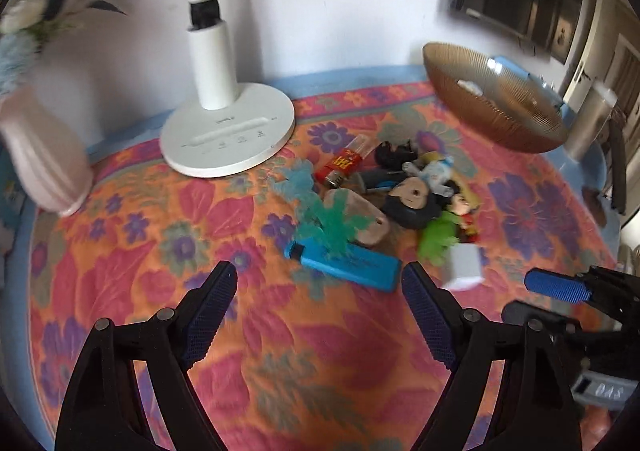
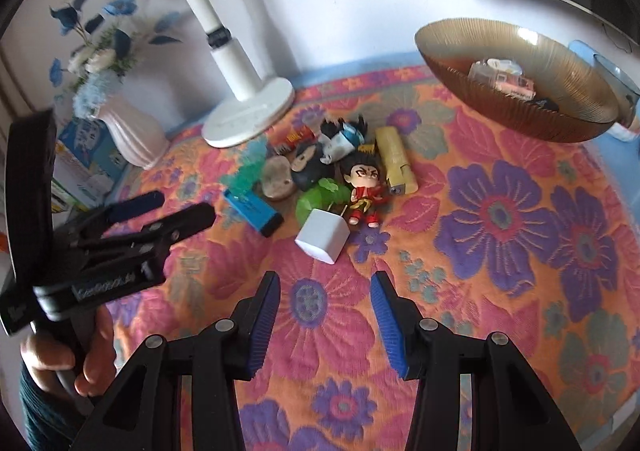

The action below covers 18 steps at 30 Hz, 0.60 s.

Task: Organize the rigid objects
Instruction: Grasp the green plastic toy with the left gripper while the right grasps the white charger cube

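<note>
A pile of small objects lies on the flowered cloth: a blue lighter (image 1: 348,261) (image 2: 253,213), a white charger cube (image 2: 322,235) (image 1: 464,266), a red-clad figurine (image 2: 365,187), a yellow lighter (image 2: 394,161), a red lighter (image 1: 340,167), a stone (image 1: 360,217) and a dark round figure (image 1: 414,199). My left gripper (image 1: 320,283) is open and empty, just short of the blue lighter. My right gripper (image 2: 325,295) is open and empty, just short of the white cube. A brown ribbed bowl (image 2: 560,119) (image 1: 520,127) at the back right holds a few small items.
A white lamp base (image 1: 228,139) (image 2: 250,117) stands at the back. A pink vase (image 1: 44,167) (image 2: 132,135) with blue flowers stands at the left, with boxes (image 2: 86,167) beside it. The left gripper (image 2: 176,217) shows in the right wrist view.
</note>
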Each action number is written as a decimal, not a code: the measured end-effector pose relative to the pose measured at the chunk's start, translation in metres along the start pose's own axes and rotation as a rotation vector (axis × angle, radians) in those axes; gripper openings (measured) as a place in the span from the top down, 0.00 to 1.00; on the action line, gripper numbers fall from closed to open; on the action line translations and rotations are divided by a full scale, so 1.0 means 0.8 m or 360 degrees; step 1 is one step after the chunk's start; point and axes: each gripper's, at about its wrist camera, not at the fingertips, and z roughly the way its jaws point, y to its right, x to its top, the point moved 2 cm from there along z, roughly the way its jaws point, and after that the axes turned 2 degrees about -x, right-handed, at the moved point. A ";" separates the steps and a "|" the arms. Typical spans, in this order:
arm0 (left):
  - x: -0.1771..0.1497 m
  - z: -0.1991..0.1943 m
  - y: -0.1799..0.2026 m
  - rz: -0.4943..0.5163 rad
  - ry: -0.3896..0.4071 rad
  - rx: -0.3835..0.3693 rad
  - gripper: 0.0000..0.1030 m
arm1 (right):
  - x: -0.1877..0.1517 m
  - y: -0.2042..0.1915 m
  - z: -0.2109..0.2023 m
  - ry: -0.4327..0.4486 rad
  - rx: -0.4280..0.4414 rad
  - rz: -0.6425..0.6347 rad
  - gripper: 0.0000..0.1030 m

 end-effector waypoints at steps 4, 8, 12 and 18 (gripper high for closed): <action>0.007 0.032 -0.006 0.0023 -0.0053 -0.0029 0.28 | 0.008 -0.006 0.027 -0.0039 -0.0018 0.0023 0.55; 0.013 0.053 -0.008 0.0022 -0.0074 -0.0063 0.34 | 0.017 -0.018 0.052 -0.0052 -0.0073 0.0007 0.55; 0.018 0.059 -0.007 -0.0006 -0.0059 -0.0145 0.63 | 0.023 -0.022 0.068 -0.0041 -0.0172 -0.0001 0.59; 0.010 0.035 0.000 0.0014 0.0012 -0.0107 0.65 | 0.019 -0.008 0.056 -0.0021 -0.0160 -0.0056 0.74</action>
